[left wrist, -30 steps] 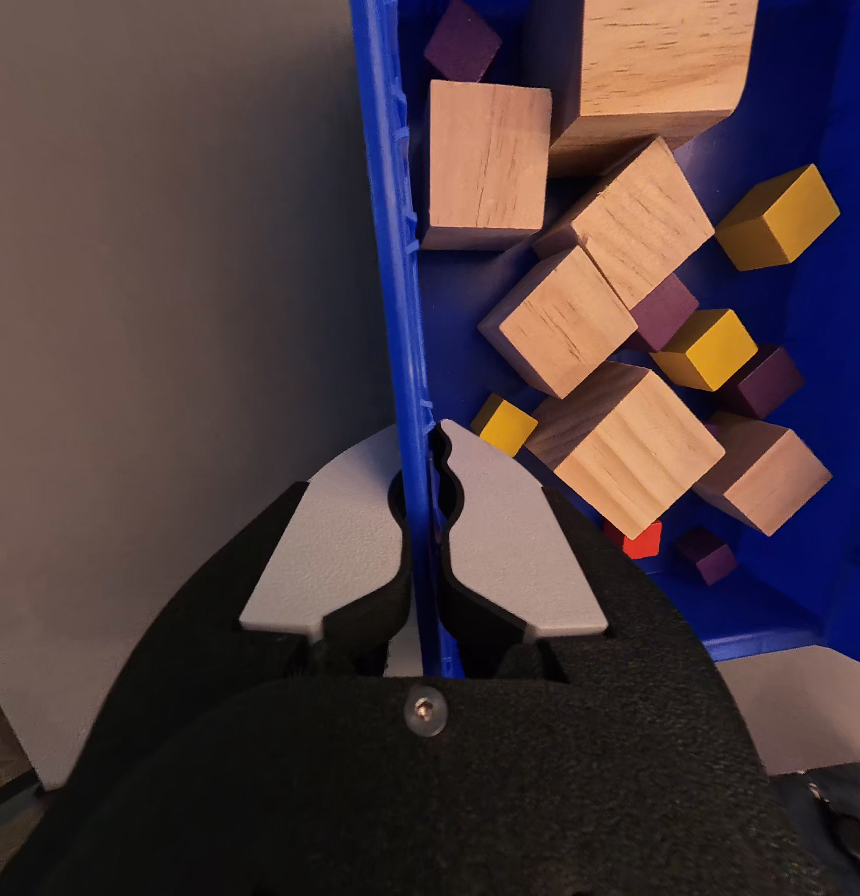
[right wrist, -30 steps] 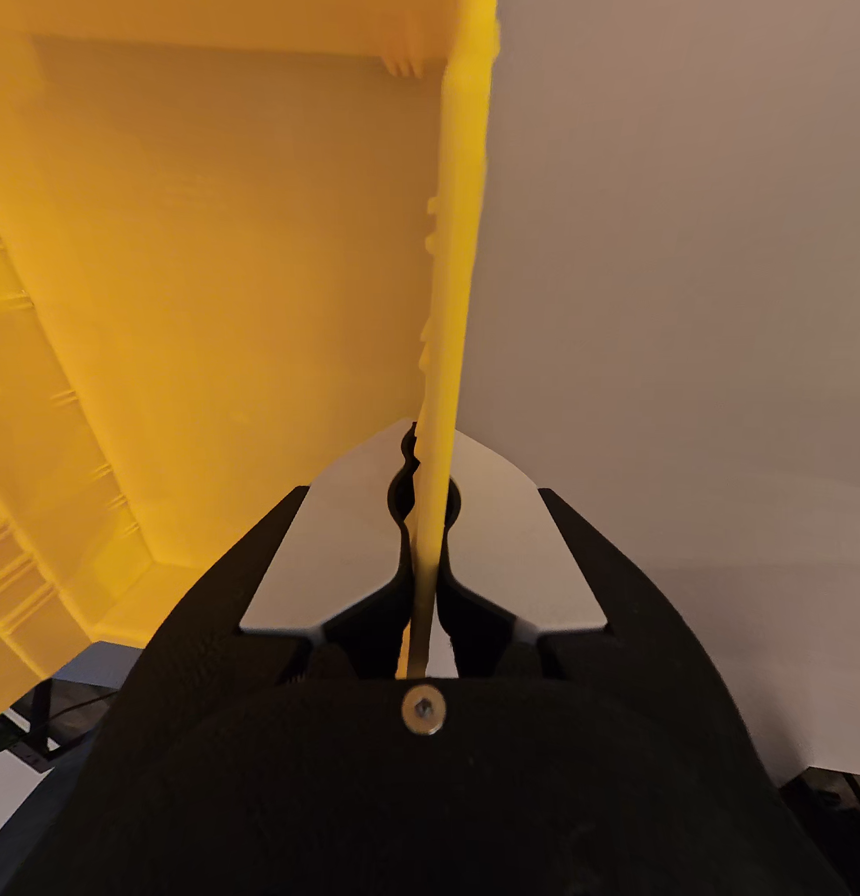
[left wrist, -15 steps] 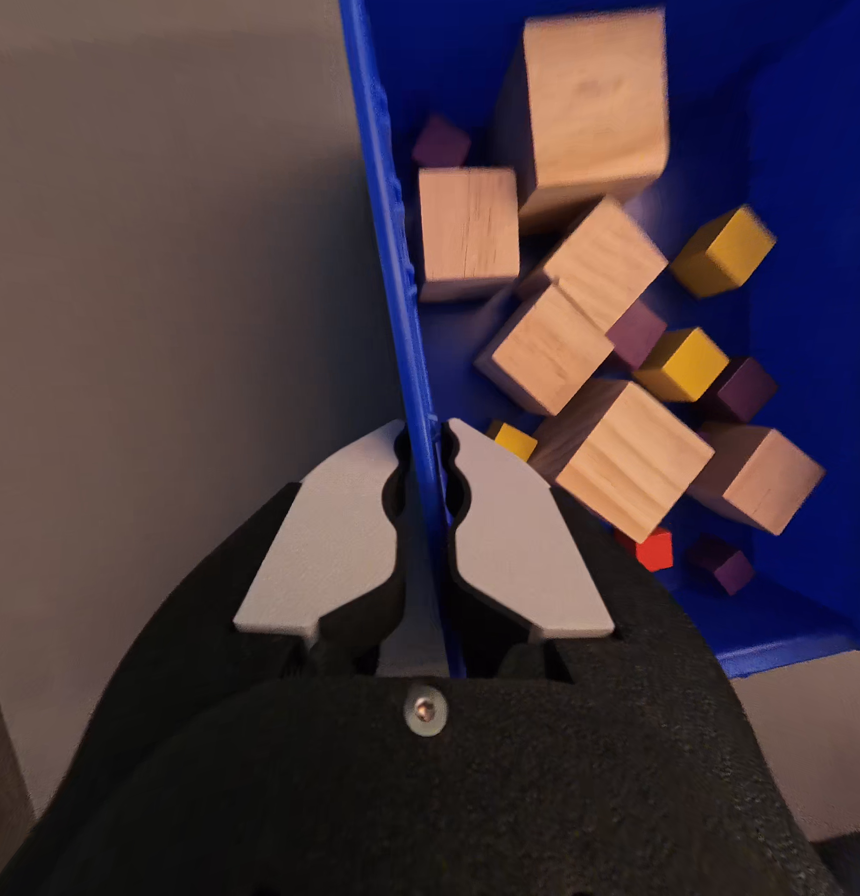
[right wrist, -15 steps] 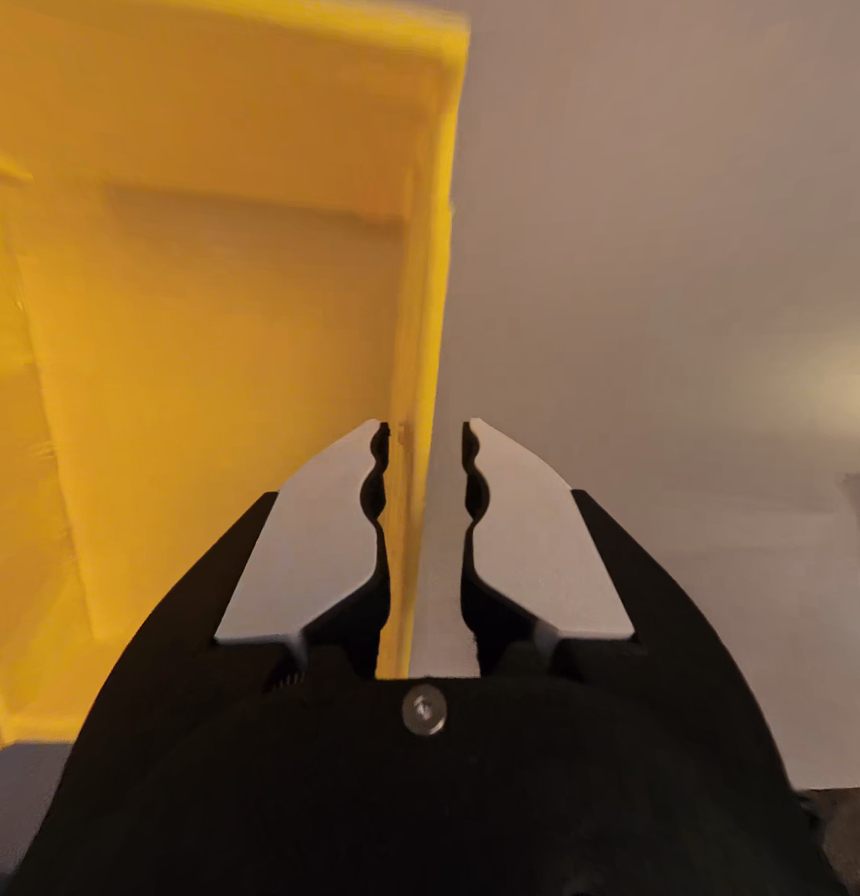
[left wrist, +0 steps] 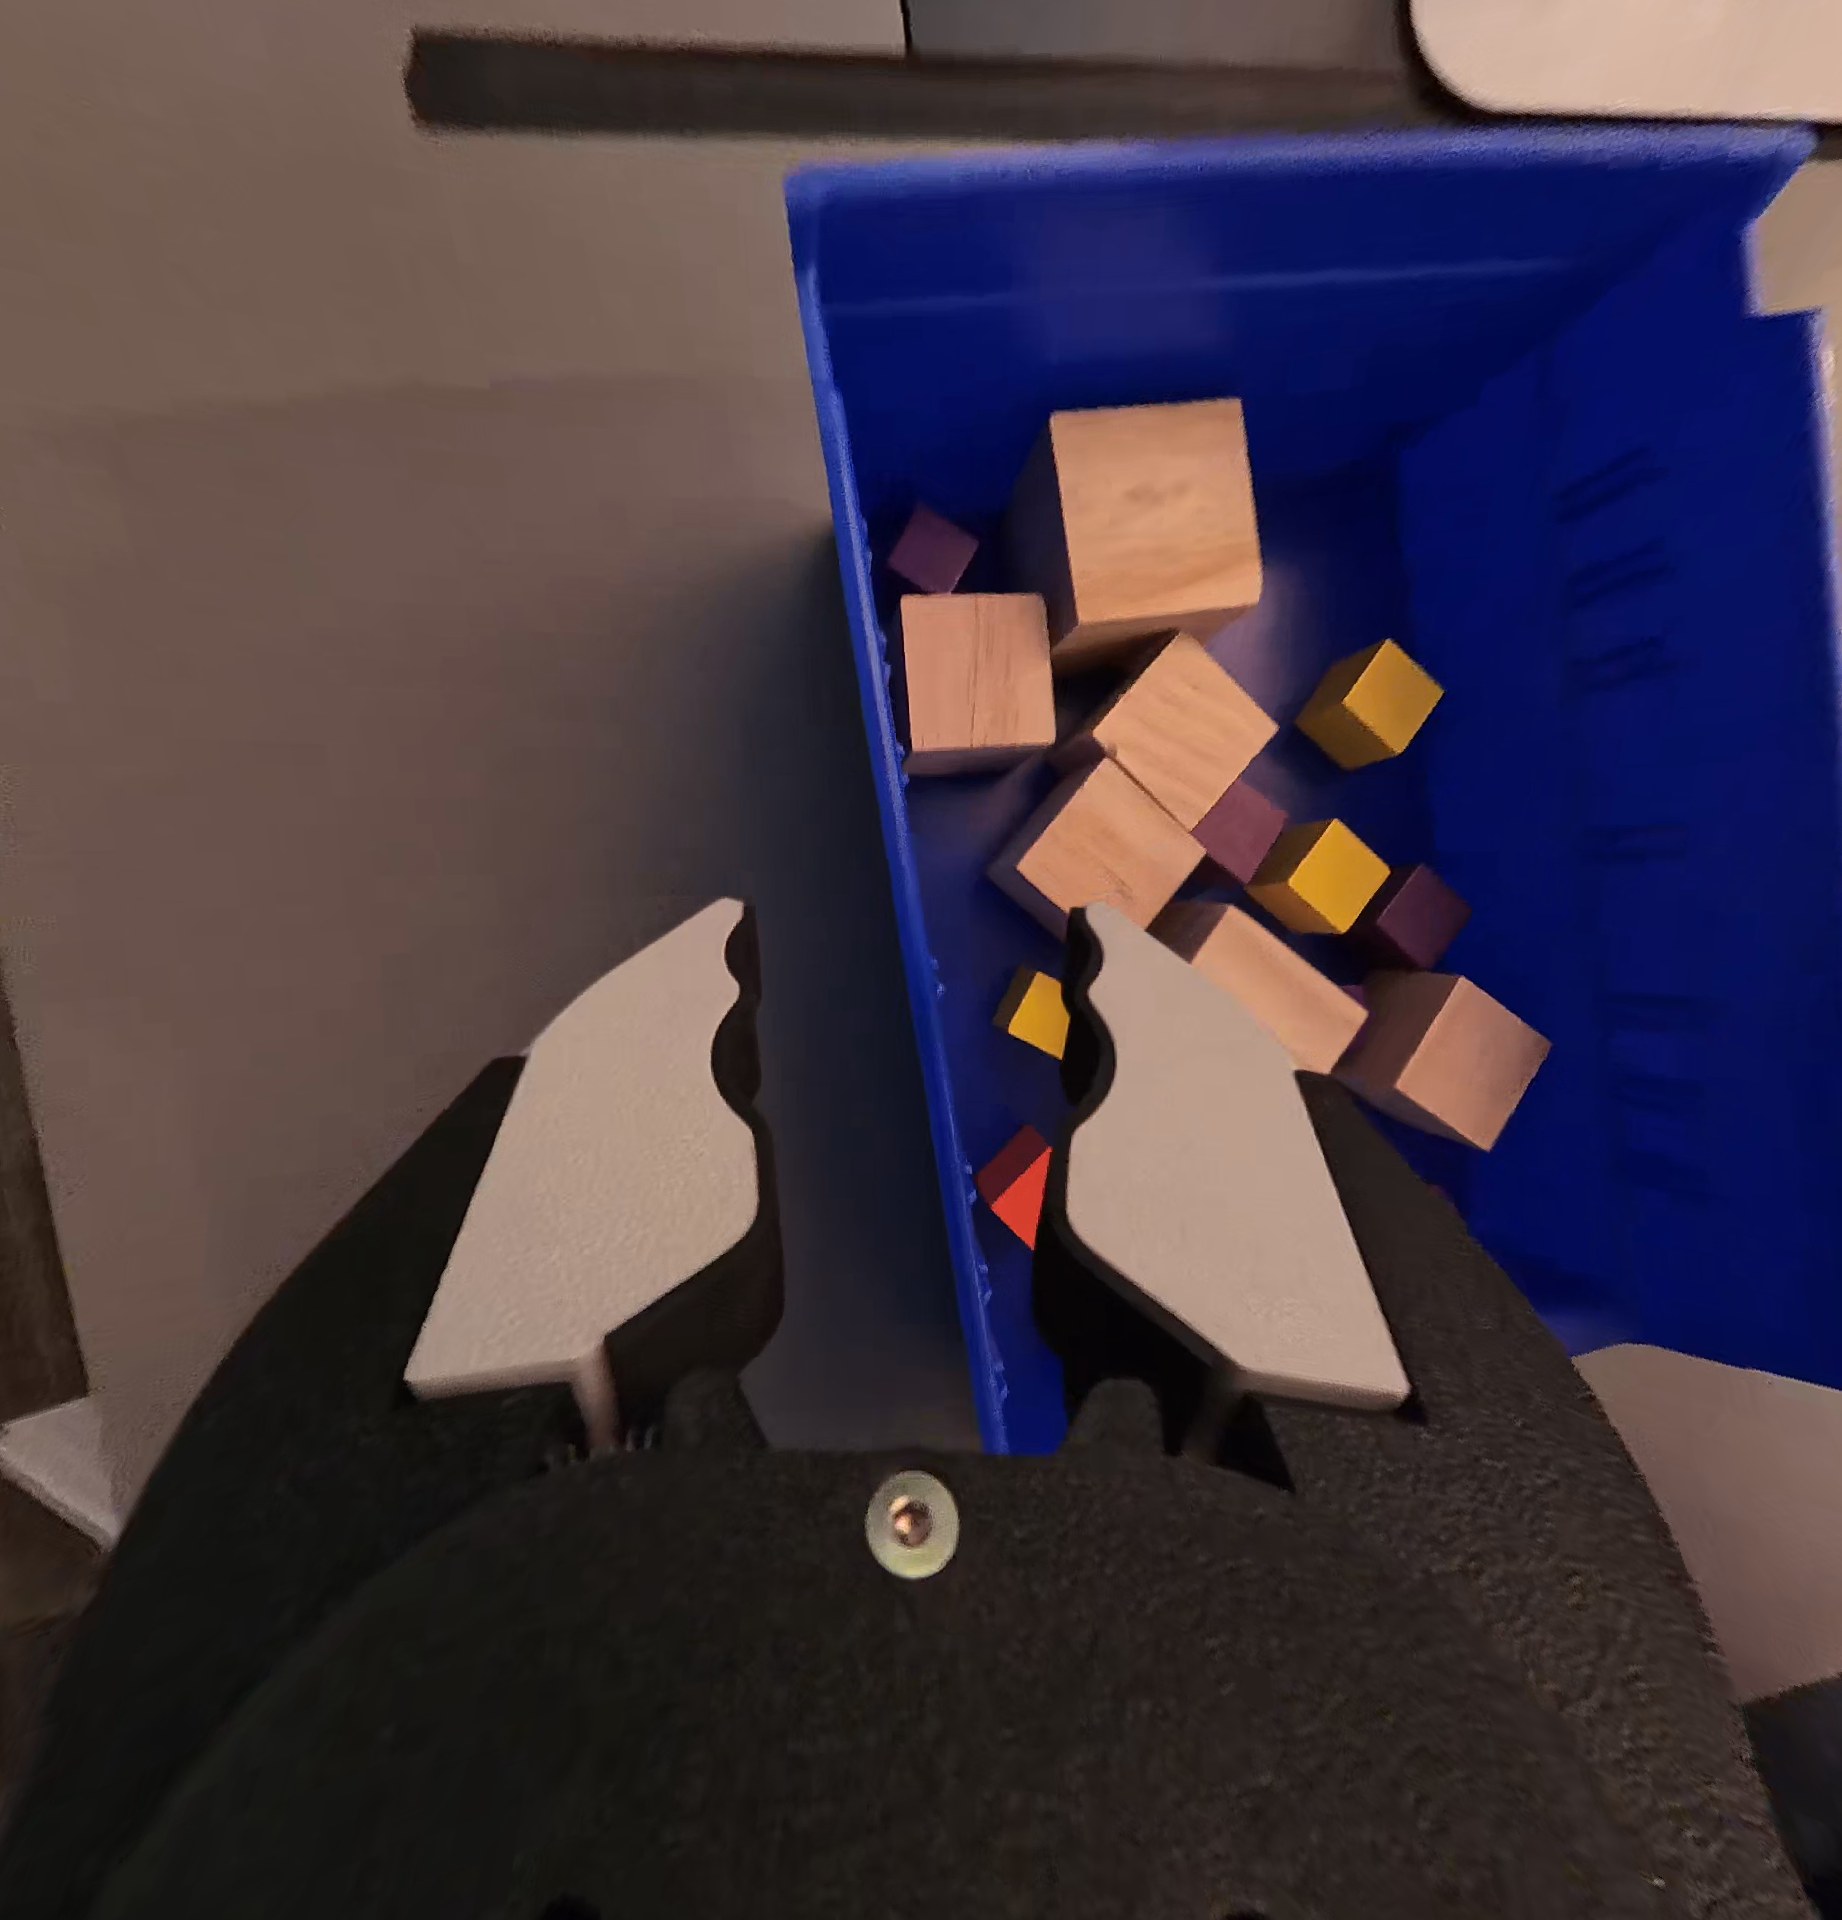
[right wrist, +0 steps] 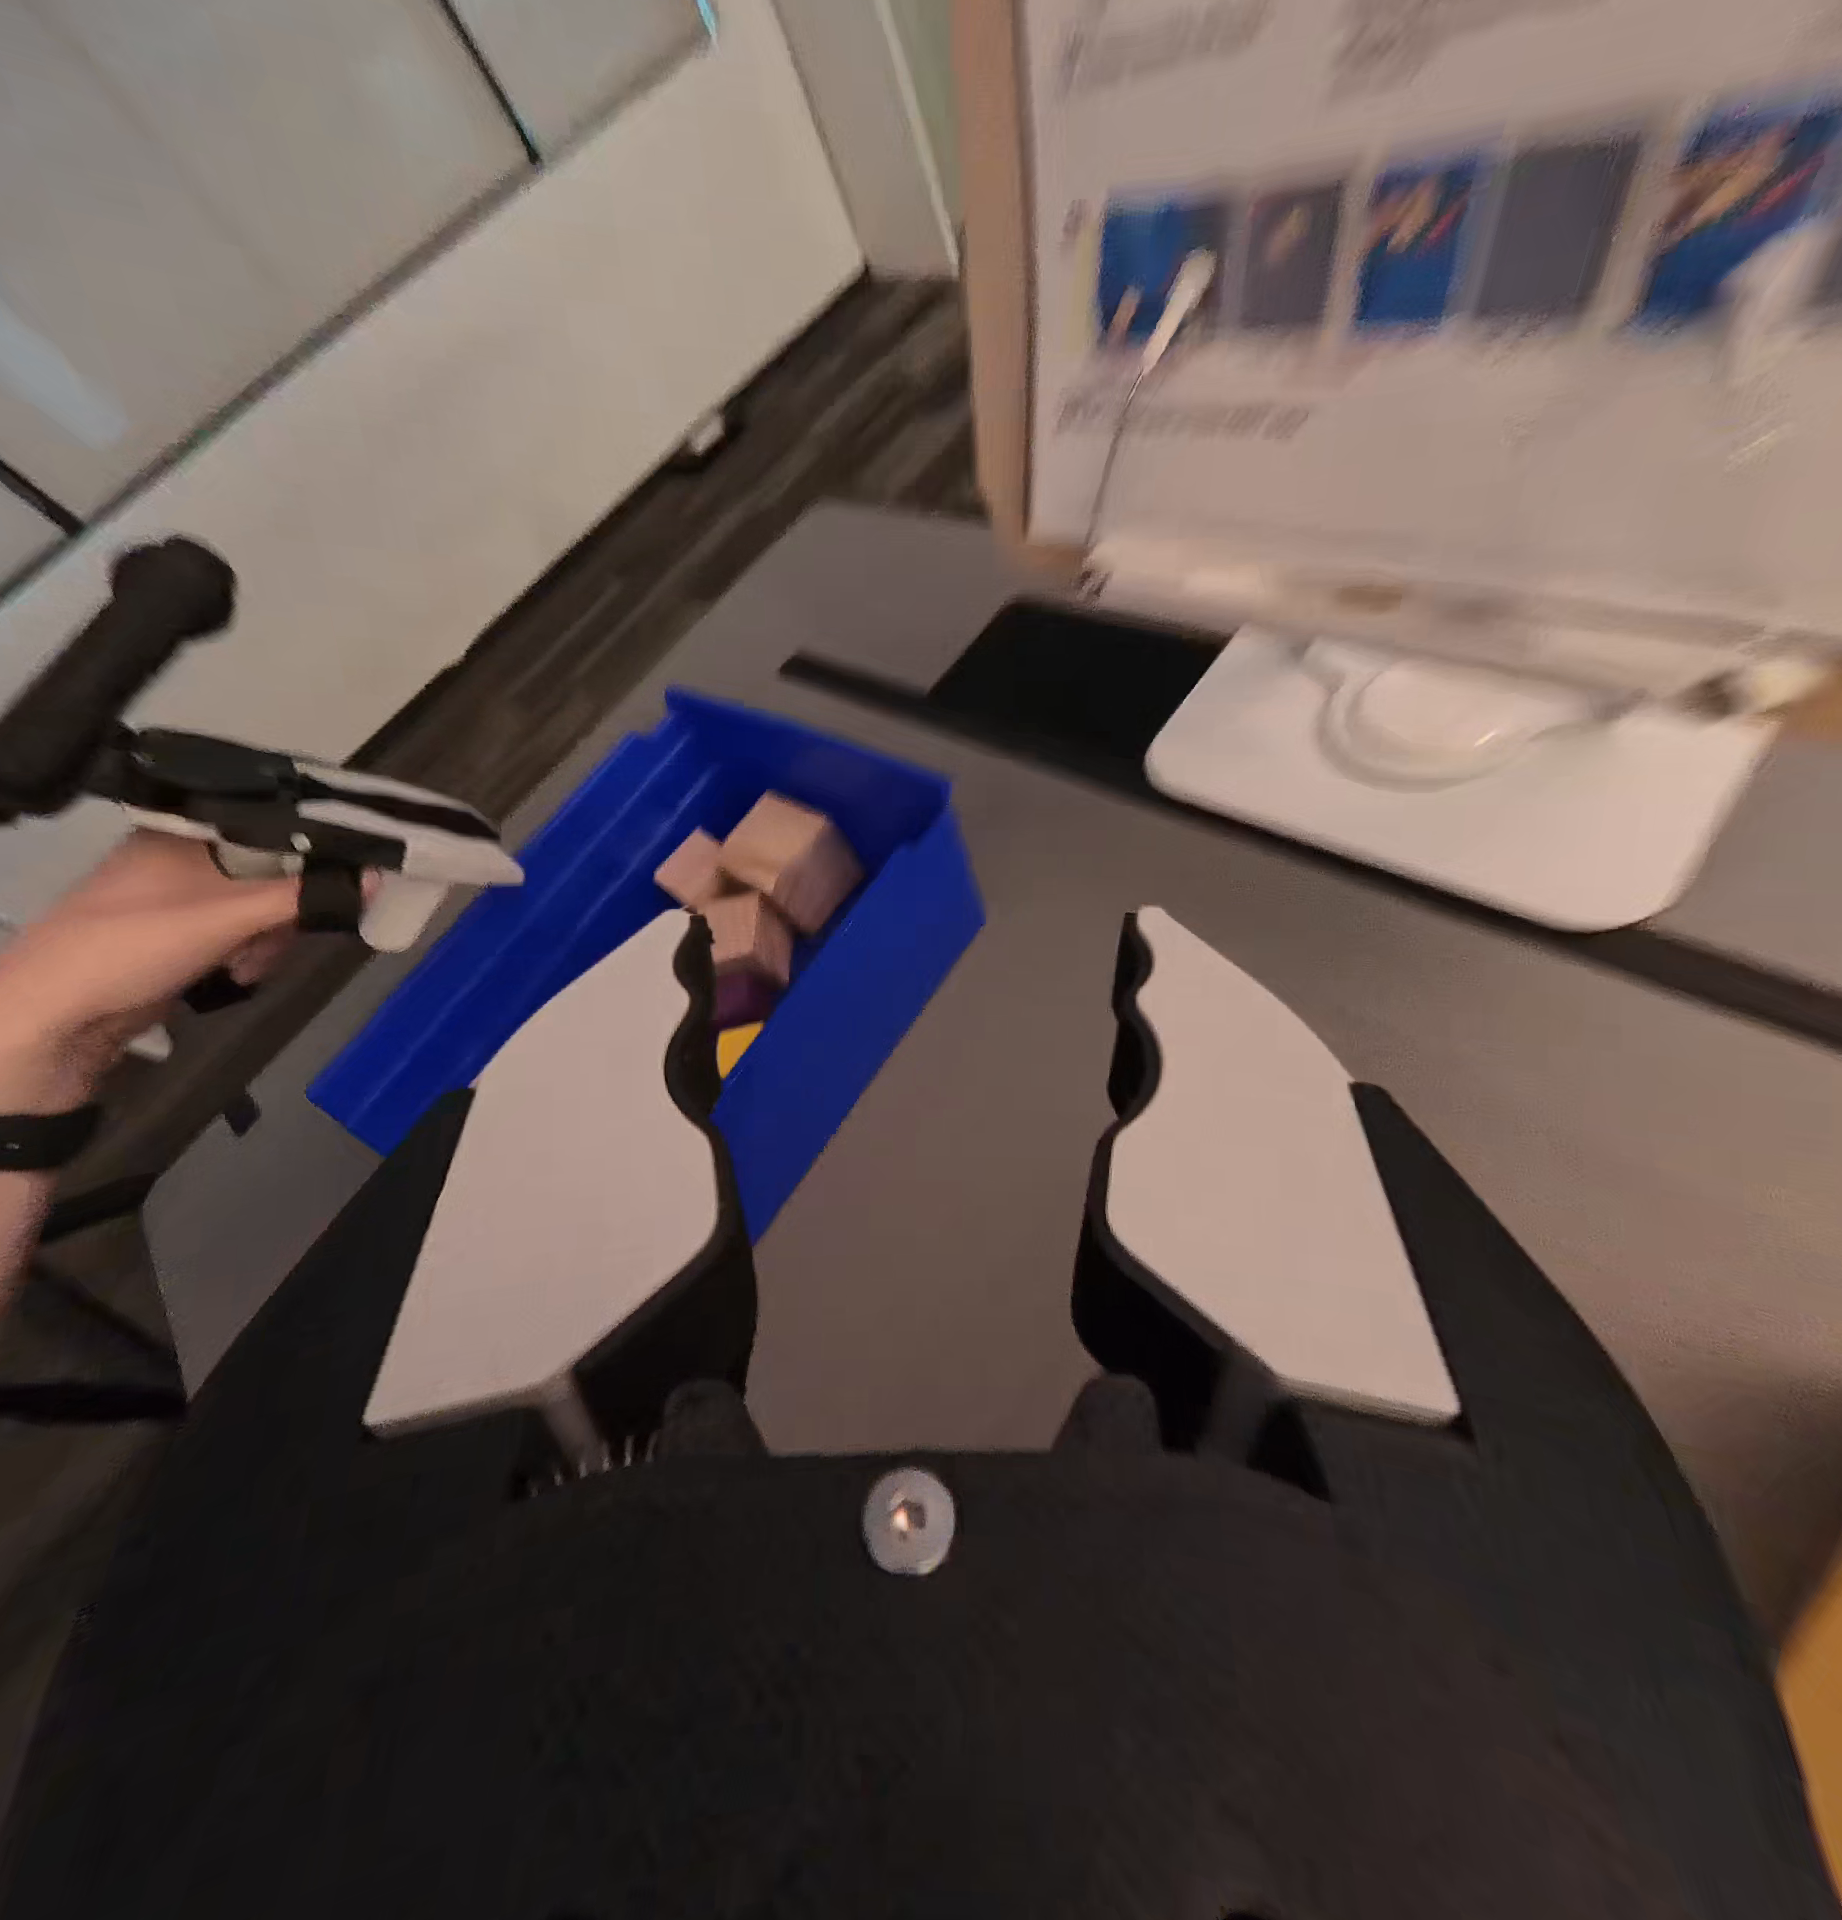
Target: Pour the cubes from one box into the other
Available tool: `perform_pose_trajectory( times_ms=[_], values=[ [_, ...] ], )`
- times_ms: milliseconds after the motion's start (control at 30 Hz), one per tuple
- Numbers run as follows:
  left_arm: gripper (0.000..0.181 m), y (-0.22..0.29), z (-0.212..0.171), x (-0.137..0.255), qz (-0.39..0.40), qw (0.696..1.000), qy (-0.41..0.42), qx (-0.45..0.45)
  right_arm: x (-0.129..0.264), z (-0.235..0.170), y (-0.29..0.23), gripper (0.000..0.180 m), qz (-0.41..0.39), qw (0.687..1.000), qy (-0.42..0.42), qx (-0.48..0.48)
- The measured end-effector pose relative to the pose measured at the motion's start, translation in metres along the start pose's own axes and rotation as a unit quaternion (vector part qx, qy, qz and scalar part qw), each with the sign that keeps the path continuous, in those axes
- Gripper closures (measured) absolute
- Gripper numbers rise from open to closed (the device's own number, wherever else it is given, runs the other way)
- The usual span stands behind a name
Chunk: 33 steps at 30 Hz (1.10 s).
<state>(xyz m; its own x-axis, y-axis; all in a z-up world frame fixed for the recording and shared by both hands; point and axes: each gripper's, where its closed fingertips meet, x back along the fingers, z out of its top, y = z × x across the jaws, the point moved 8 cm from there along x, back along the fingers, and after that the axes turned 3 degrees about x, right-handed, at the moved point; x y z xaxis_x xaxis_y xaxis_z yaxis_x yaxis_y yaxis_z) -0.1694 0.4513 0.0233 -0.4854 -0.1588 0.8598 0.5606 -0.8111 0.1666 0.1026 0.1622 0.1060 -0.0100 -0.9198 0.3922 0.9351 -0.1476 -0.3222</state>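
Observation:
A blue box (left wrist: 1623, 727) stands on the grey table and holds several plain wooden cubes (left wrist: 1156, 509) and small yellow (left wrist: 1369, 701), purple (left wrist: 932, 545) and red (left wrist: 1016, 1184) cubes. My left gripper (left wrist: 912, 914) is open, with its jaws on either side of the box's left wall and apart from it. My right gripper (right wrist: 915, 920) is open and empty above the table, to the right of the blue box (right wrist: 875, 997). A yellow surface (right wrist: 1831, 1714) shows at the lower right corner. The left gripper (right wrist: 408, 852) shows there too, held by a hand.
A white flat base with a cable (right wrist: 1416, 800) and a poster board (right wrist: 1416, 312) stand at the back of the table. A dark strip (left wrist: 896, 94) runs along the table behind the blue box. Dark floor (right wrist: 688, 540) lies beyond the table's left edge.
Both grippers have opened. The left let go of the blue box's wall and drew back. The right let go of the yellow box's wall and swung away; it now faces the table.

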Motion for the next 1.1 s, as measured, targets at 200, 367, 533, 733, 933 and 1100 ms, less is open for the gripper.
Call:
perform_pose_trajectory(
  times_ms=[200,367,533,733,933,1100],
  values=[
    [0.13,-0.01,-0.007,-0.019,0.008,0.999,-0.042,0.02,-0.118,-0.072,-0.053,0.099,0.028,0.979,-0.192,-0.066],
    [0.131,-0.013,-0.014,-0.034,0.013,0.996,-0.086,0.024,-0.157,-0.095,-0.06,0.105,-0.081,0.938,-0.333,-0.046],
    [0.138,-0.012,-0.022,-0.048,0.004,0.99,-0.135,0.038,-0.171,-0.11,-0.058,0.128,-0.116,0.893,-0.421,-0.107],
    [0.174,-0.003,-0.021,-0.05,-0.019,0.986,-0.16,0.034,-0.178,-0.114,-0.068,0.164,-0.111,0.872,-0.467,-0.096],
    [0.175,0.005,-0.017,-0.051,0.004,0.984,-0.18,-0.006,-0.176,-0.114,-0.066,0.169,-0.12,0.867,-0.474,-0.098],
    [0.175,0.027,-0.018,-0.053,0.014,0.979,-0.201,-0.021,-0.16,-0.117,-0.055,0.171,-0.125,0.861,-0.483,-0.104]
  ],
)
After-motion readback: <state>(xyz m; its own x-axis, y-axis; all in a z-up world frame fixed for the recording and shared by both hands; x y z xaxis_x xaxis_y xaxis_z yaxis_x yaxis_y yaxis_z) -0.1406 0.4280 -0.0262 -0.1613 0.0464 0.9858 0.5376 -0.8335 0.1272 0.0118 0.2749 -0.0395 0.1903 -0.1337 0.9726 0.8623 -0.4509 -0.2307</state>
